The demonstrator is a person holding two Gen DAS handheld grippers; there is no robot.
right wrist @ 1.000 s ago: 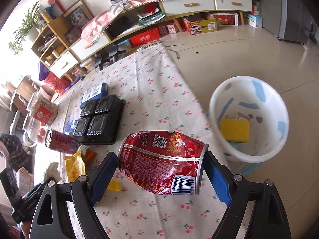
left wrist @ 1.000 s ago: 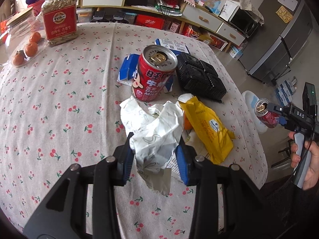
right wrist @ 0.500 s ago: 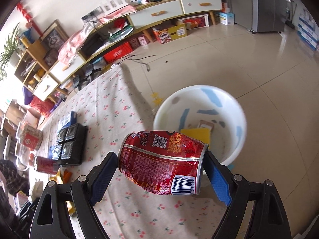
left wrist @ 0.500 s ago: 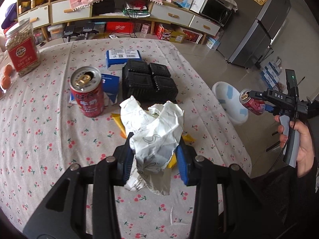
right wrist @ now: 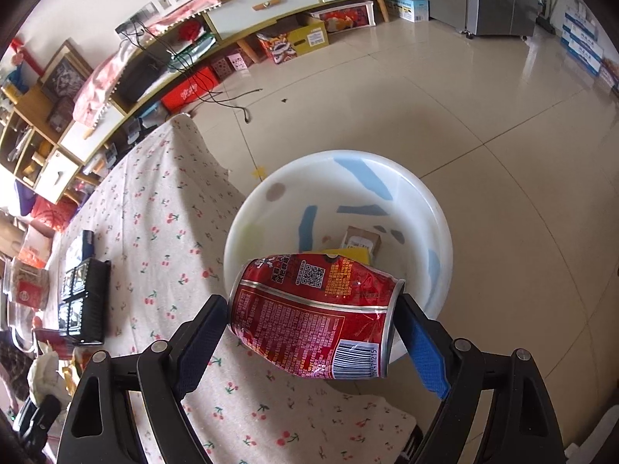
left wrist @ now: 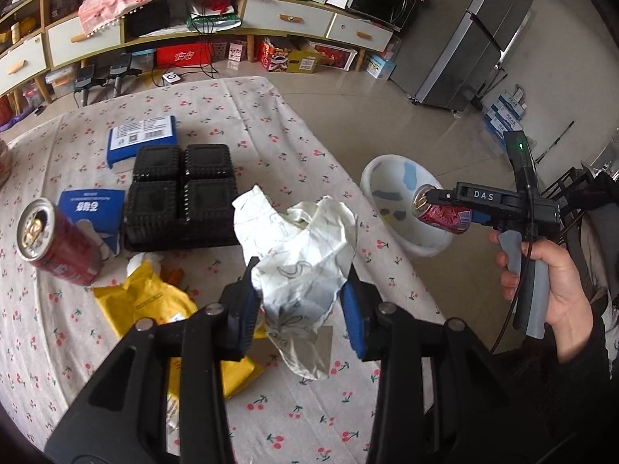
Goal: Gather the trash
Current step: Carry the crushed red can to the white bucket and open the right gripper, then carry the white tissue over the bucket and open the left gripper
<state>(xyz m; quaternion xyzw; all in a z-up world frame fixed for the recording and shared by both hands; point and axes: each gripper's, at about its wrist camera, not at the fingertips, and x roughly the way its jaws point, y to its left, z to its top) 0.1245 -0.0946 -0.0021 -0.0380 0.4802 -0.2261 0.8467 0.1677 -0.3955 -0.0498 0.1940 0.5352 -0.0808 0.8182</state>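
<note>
Right gripper (right wrist: 313, 321) clamps dented can (right wrist: 313, 319) sideways, axis across jaws

Bright daylight, glare on the floor tiles (right wrist: 445, 89), soft shadows on the tablecloth (right wrist: 182, 178), strong fisheye bending, dark vignetted corners, far shelves perhaps slightly soft.

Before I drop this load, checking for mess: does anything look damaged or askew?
The red can in the right gripper is dented and held sideways above the white bin. No spill shows.
</note>
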